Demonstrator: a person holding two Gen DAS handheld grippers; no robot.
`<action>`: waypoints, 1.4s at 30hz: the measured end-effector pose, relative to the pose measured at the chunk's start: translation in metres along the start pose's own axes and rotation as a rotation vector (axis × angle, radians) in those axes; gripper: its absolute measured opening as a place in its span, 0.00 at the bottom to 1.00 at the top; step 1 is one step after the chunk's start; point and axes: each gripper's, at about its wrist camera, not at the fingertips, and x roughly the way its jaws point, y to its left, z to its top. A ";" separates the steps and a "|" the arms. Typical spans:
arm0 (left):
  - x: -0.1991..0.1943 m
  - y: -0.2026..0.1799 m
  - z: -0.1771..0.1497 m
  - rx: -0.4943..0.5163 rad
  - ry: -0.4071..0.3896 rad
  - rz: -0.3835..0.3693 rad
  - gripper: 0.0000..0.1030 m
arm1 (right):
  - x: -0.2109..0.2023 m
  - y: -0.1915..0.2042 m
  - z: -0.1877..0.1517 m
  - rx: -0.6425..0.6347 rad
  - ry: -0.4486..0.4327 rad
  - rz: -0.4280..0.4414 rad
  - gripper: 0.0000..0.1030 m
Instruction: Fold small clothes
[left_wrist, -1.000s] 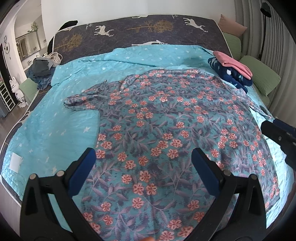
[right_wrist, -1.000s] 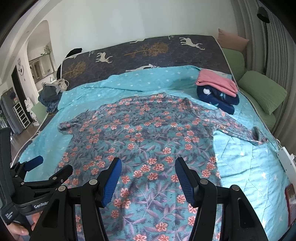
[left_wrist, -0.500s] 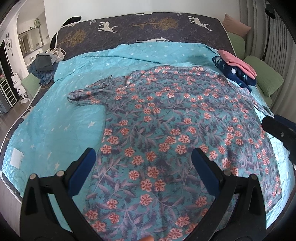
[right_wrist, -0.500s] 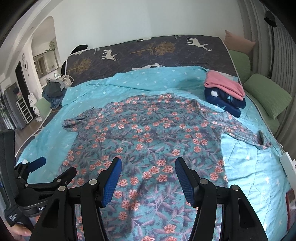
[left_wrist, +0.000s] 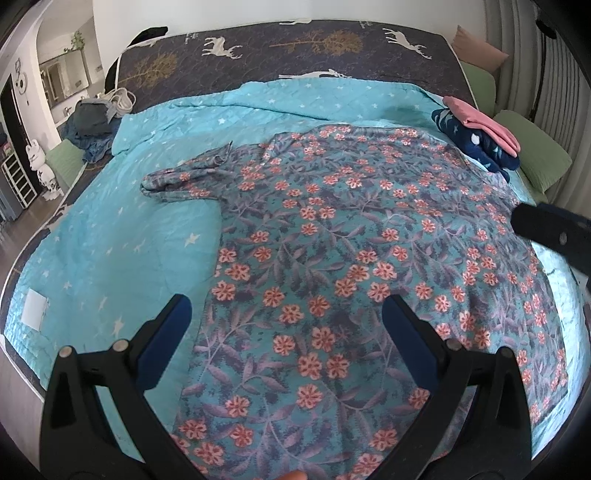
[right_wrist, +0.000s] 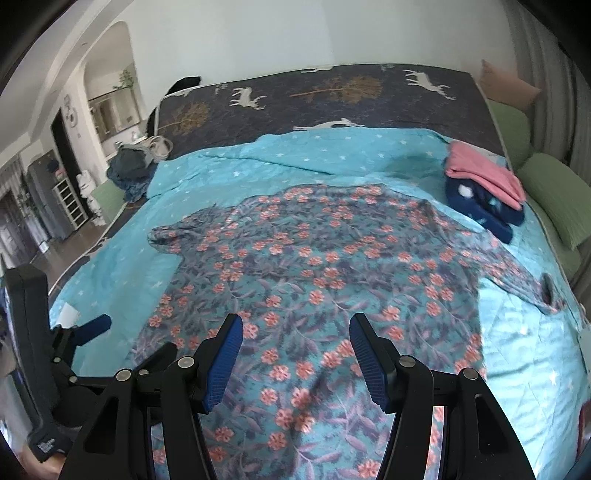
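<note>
A teal floral long-sleeved top (left_wrist: 351, 251) lies spread flat on a turquoise star quilt (left_wrist: 122, 251); it also shows in the right wrist view (right_wrist: 314, 273). Its left sleeve (left_wrist: 184, 177) is bunched; its right sleeve (right_wrist: 524, 280) stretches toward the bed's right edge. My left gripper (left_wrist: 286, 314) is open and empty above the lower left of the top. My right gripper (right_wrist: 295, 336) is open and empty above the hem's middle. The left gripper also shows at the left of the right wrist view (right_wrist: 92, 328).
A folded stack, pink on navy (right_wrist: 484, 188), sits at the bed's far right. Green cushions (right_wrist: 554, 199) line the right side. A pile of dark clothes (left_wrist: 92, 125) sits at the far left. A deer-print sheet (right_wrist: 332, 96) covers the bed's head.
Both grippers have drawn back and risen a little, so more of the top and bed shows. Both stay open and the top has not moved.
</note>
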 end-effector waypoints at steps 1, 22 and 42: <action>0.002 0.003 0.000 -0.010 0.005 -0.003 1.00 | 0.003 0.003 0.005 -0.013 0.004 0.020 0.58; 0.039 0.118 0.017 -0.241 0.060 0.219 1.00 | 0.298 0.134 0.153 0.188 0.536 0.542 0.33; 0.230 0.224 0.089 -0.752 0.203 0.024 0.84 | 0.417 0.148 0.170 0.428 0.625 0.571 0.16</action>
